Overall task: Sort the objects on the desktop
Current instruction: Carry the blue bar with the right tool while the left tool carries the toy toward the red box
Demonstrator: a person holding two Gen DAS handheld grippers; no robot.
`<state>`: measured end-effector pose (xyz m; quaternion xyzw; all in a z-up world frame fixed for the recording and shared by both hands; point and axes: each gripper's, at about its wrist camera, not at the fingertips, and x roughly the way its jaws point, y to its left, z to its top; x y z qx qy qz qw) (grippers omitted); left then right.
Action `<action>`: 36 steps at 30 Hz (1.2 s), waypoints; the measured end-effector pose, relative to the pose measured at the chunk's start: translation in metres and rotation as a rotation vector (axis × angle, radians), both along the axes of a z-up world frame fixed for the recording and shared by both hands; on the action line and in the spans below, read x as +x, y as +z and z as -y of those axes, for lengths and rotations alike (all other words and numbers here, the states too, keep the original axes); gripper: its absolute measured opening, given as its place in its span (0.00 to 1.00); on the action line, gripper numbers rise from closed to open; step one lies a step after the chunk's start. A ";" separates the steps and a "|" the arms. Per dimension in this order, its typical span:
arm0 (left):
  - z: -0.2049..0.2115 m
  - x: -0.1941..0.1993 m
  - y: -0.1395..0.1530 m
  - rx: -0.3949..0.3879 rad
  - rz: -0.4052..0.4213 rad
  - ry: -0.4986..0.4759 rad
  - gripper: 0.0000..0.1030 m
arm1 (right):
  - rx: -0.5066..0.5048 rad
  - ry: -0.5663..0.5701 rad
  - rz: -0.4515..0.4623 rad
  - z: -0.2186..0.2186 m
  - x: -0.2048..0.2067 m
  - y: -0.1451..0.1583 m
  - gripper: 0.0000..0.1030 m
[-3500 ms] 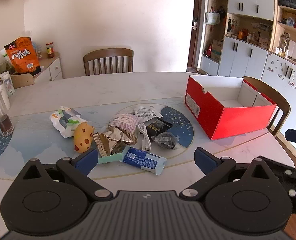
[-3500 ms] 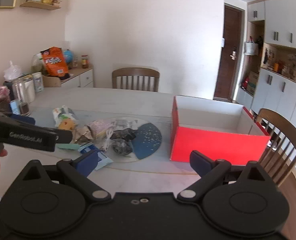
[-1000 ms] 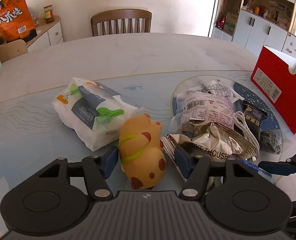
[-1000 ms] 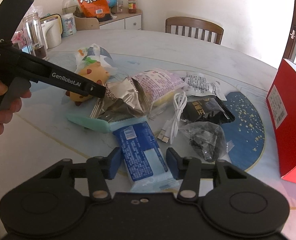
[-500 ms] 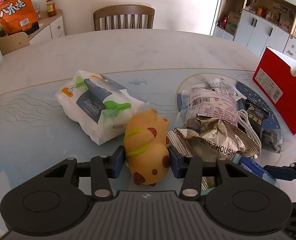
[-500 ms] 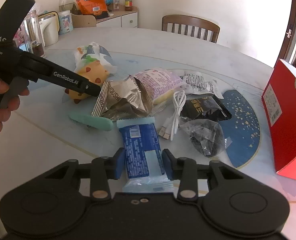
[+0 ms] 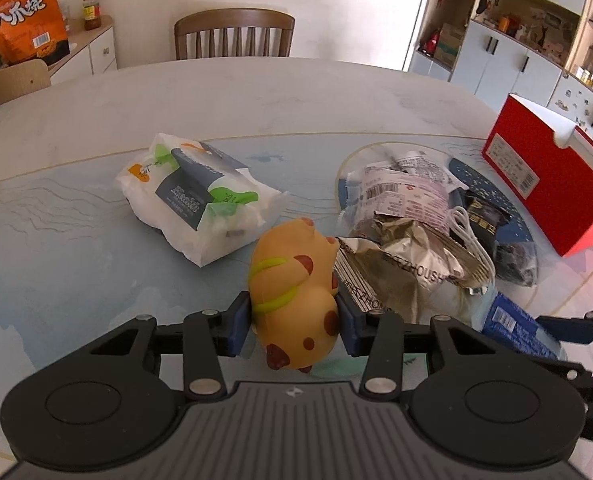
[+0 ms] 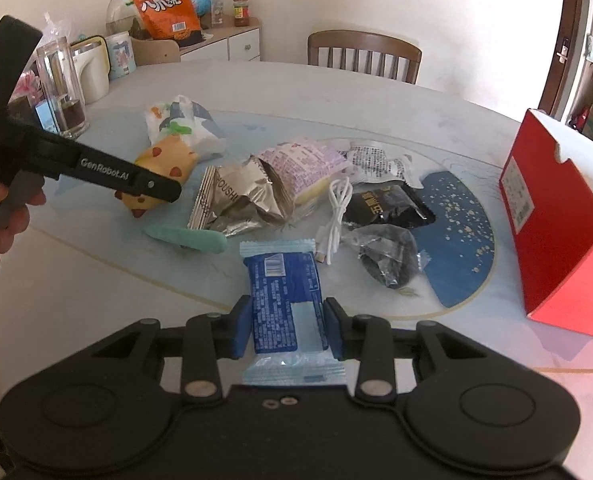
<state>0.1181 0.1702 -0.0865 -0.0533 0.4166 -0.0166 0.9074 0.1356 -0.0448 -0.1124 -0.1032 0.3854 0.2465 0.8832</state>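
A yellow spotted squeeze toy (image 7: 294, 300) stands at the near edge of the pile on the table, and my left gripper (image 7: 293, 320) is shut on its sides. The right wrist view shows the same toy (image 8: 164, 164) behind the left gripper's finger (image 8: 152, 186). My right gripper (image 8: 287, 326) is shut on a blue snack packet (image 8: 284, 300), pads pressing on both long edges. The packet pokes forward over the table. A red open box (image 8: 556, 232) stands at the right.
Beside the toy lie a white tissue pack (image 7: 200, 196), a crumpled foil bag (image 8: 240, 196), a pink packet (image 8: 304, 164), a white cable (image 8: 336, 212), black packets (image 8: 388, 204) and a green strip (image 8: 188, 236). A glass jar (image 8: 62, 92) stands far left, a chair (image 7: 234, 34) behind the table.
The left jaws have come together onto the yellow toy. The right jaws have closed on the blue packet, which now sits a little higher and straighter between the pads.
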 end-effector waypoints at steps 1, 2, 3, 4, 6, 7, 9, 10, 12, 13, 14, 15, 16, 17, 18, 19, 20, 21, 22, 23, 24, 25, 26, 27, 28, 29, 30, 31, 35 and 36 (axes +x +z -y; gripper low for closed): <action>0.000 -0.001 0.002 0.001 0.001 -0.005 0.42 | 0.003 -0.003 0.003 0.001 -0.002 0.003 0.36; 0.001 -0.003 0.005 0.003 0.006 -0.011 0.42 | 0.006 -0.009 0.007 0.002 -0.003 0.005 0.36; 0.002 -0.005 0.008 0.008 0.011 -0.017 0.42 | 0.009 -0.014 0.009 0.003 -0.004 0.008 0.36; 0.003 -0.007 0.012 0.015 0.016 -0.026 0.42 | 0.013 -0.021 0.013 0.005 -0.006 0.011 0.36; 0.007 -0.010 0.019 0.027 0.027 -0.043 0.42 | 0.022 -0.034 0.022 0.007 -0.008 0.018 0.36; 0.008 -0.012 0.022 0.029 0.032 -0.053 0.42 | 0.025 -0.042 0.027 0.008 -0.009 0.021 0.36; 0.011 -0.014 0.028 0.026 0.039 -0.076 0.42 | 0.032 -0.061 0.036 0.009 -0.010 0.029 0.36; 0.014 -0.016 0.030 0.025 0.041 -0.087 0.42 | 0.039 -0.070 0.041 0.010 -0.011 0.032 0.36; 0.019 -0.019 0.036 0.024 0.045 -0.109 0.42 | 0.059 -0.088 0.050 0.014 -0.013 0.040 0.36; 0.022 -0.019 0.038 0.025 0.045 -0.119 0.42 | 0.065 -0.096 0.054 0.015 -0.013 0.044 0.36; 0.026 -0.020 0.041 0.023 0.046 -0.131 0.42 | 0.072 -0.103 0.060 0.017 -0.014 0.047 0.36; 0.028 -0.020 0.043 0.020 0.047 -0.142 0.42 | 0.080 -0.110 0.067 0.019 -0.014 0.052 0.36; 0.032 -0.020 0.046 0.015 0.048 -0.153 0.42 | 0.086 -0.117 0.074 0.021 -0.015 0.056 0.36; 0.035 -0.020 0.049 0.012 0.047 -0.165 0.42 | 0.089 -0.126 0.080 0.023 -0.015 0.060 0.36; 0.038 -0.020 0.051 0.010 0.048 -0.174 0.42 | 0.092 -0.134 0.085 0.026 -0.015 0.063 0.36; 0.041 -0.020 0.053 0.009 0.050 -0.182 0.42 | 0.094 -0.142 0.089 0.028 -0.015 0.067 0.36; 0.045 -0.020 0.055 0.009 0.052 -0.191 0.42 | 0.096 -0.149 0.093 0.031 -0.015 0.070 0.36; 0.049 -0.020 0.057 0.011 0.053 -0.199 0.42 | 0.100 -0.155 0.096 0.034 -0.015 0.072 0.36; 0.052 -0.020 0.059 0.010 0.054 -0.204 0.42 | 0.103 -0.160 0.098 0.036 -0.015 0.075 0.36; 0.056 -0.020 0.061 0.008 0.055 -0.210 0.42 | 0.102 -0.164 0.101 0.039 -0.015 0.076 0.36; 0.060 -0.020 0.063 0.008 0.058 -0.215 0.42 | 0.097 -0.171 0.104 0.042 -0.015 0.078 0.36; 0.063 -0.021 0.065 0.010 0.063 -0.220 0.42 | 0.093 -0.175 0.107 0.045 -0.015 0.080 0.36; 0.067 -0.021 0.067 0.013 0.067 -0.224 0.42 | 0.093 -0.177 0.109 0.049 -0.015 0.081 0.36; 0.071 -0.021 0.069 0.015 0.069 -0.227 0.42 | 0.095 -0.179 0.109 0.052 -0.014 0.082 0.36; 0.076 -0.020 0.071 0.015 0.069 -0.230 0.42 | 0.097 -0.182 0.109 0.057 -0.014 0.083 0.36; 0.080 -0.020 0.073 0.016 0.069 -0.231 0.42 | 0.097 -0.184 0.107 0.062 -0.014 0.083 0.36; 0.084 -0.019 0.075 0.017 0.068 -0.233 0.42 | 0.094 -0.187 0.103 0.067 -0.013 0.084 0.36; 0.089 -0.019 0.077 0.016 0.065 -0.236 0.42 | 0.093 -0.190 0.100 0.071 -0.013 0.084 0.36; 0.110 -0.016 0.084 0.024 0.060 -0.250 0.42 | 0.097 -0.201 0.094 0.093 -0.010 0.089 0.36; 0.117 -0.015 0.086 0.023 0.062 -0.256 0.42 | 0.098 -0.205 0.095 0.098 -0.009 0.091 0.36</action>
